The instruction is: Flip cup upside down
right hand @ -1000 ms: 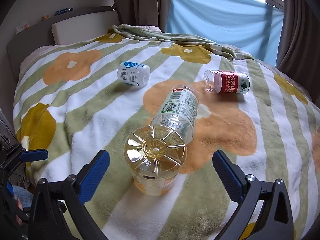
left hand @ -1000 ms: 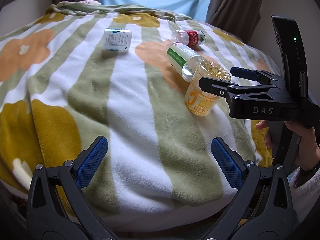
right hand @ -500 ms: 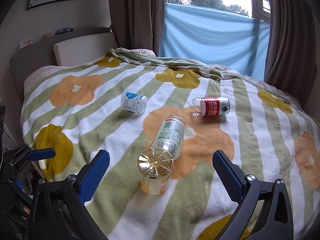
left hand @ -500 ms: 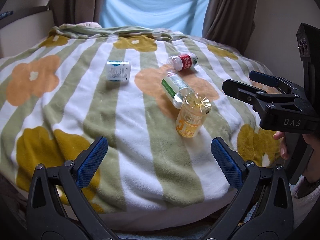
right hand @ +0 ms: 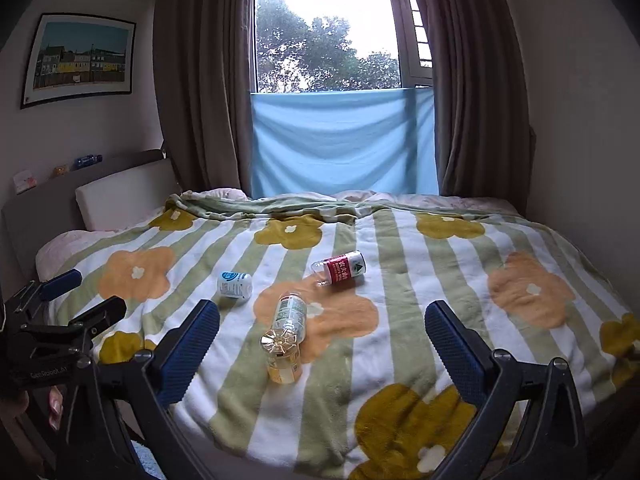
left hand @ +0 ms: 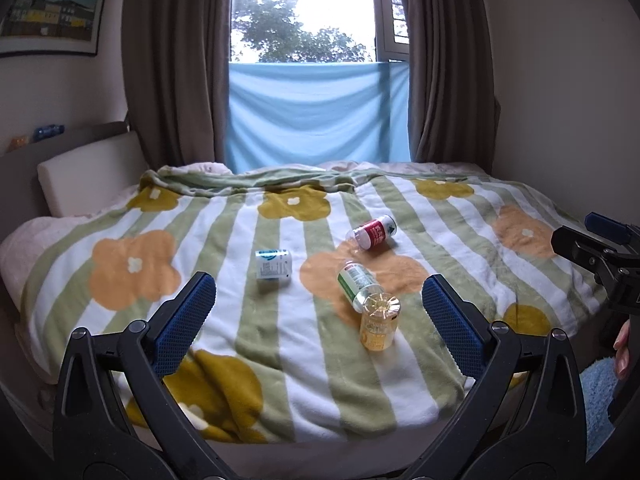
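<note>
A clear yellow-orange cup (left hand: 379, 322) stands upside down, ribbed base up, on the flowered blanket (left hand: 132, 268); the right wrist view shows the cup (right hand: 282, 356) near the bed's front. My left gripper (left hand: 318, 282) is open and empty, well back from the bed. My right gripper (right hand: 322, 308) is open and empty too, and also apart from the cup. Each gripper appears at the edge of the other's view: the right gripper (left hand: 592, 248) and the left gripper (right hand: 68, 300).
Three cut bottles lie on their sides: a green-labelled one (left hand: 354, 282) touching the cup, a red-labelled one (left hand: 374, 233) behind, a white-blue one (left hand: 273, 264) to the left. A headboard cushion (left hand: 88, 176) sits far left; curtains and a blue cloth (left hand: 316, 112) are behind.
Both grippers have drawn back from the bed, so the whole room now shows. The right gripper has left the cup's side. The cup still stands base up.
</note>
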`<state>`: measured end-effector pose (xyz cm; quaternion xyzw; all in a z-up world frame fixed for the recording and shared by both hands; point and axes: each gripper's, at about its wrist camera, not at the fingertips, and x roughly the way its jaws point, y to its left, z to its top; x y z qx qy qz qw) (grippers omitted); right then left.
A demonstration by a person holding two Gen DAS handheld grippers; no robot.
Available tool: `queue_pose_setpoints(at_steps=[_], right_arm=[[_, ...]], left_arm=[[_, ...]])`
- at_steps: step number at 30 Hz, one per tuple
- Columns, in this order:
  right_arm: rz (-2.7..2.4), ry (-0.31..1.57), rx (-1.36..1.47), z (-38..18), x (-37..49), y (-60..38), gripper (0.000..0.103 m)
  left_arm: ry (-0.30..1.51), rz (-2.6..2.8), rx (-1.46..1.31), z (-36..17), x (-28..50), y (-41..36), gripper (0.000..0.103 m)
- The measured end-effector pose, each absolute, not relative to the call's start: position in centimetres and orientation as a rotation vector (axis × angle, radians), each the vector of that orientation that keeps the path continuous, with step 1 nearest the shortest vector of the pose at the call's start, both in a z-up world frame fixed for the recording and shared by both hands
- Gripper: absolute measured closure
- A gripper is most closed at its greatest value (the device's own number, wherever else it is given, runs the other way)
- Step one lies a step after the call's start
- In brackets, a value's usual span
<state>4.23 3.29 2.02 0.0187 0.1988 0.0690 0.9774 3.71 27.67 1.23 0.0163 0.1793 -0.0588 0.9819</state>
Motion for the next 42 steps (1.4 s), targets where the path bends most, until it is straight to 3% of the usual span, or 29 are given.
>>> queue_pose_setpoints(at_steps=[13, 42], right_arm=[[0.031, 0.266, 0.017, 2.9, 0.6, 1.9, 0.000], [0.022, 0.257, -0.002, 2.7, 0.3, 2.1, 0.000]], left_arm=[[0.291, -0.098, -0.007, 1.7, 0.6, 26.4, 0.000], [0.265, -0.100, -0.015, 1.6, 0.6, 25.7, 0.000]])
